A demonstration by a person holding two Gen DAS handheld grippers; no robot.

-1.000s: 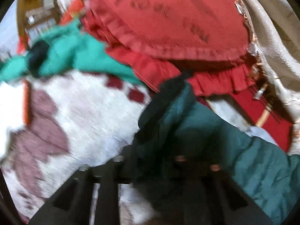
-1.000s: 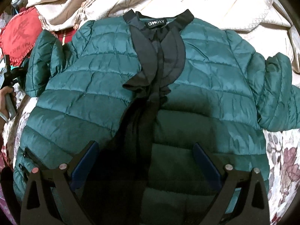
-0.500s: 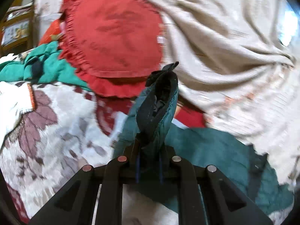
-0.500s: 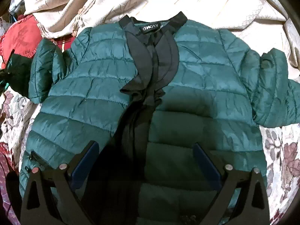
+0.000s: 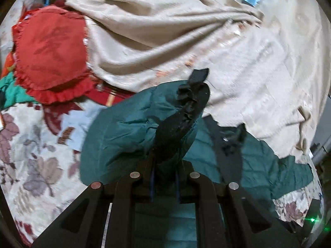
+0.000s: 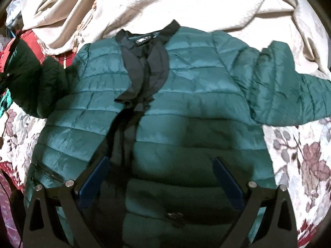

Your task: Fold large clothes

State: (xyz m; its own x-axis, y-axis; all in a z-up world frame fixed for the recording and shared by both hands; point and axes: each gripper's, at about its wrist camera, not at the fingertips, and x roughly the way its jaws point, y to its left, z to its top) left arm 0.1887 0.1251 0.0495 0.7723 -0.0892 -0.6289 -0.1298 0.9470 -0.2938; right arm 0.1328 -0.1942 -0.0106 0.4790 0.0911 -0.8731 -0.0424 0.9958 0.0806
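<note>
Left hand-held gripper (image 5: 164, 177) clamped on sleeve cuff (image 5: 186, 111); right hand-held gripper (image 6: 160, 177) wide open, empty; one jacket (image 6: 186, 107).

Left gripper (image 5: 164, 183): jaws clamped tight on the jacket sleeve cuff (image 5: 186, 111), blue pads pinching the fabric between them, black linkage arms drawn in close on both sides. It points forward and downward at a moderate slant. Right gripper (image 6: 161, 177): jaws spread wide, blue-padded fingers (image 6: 94, 180) splayed out left and right, nothing pressed between them. It points steeply down and hangs above the jacket body, not touching it. No hands or sleeves visible in either view.
</note>
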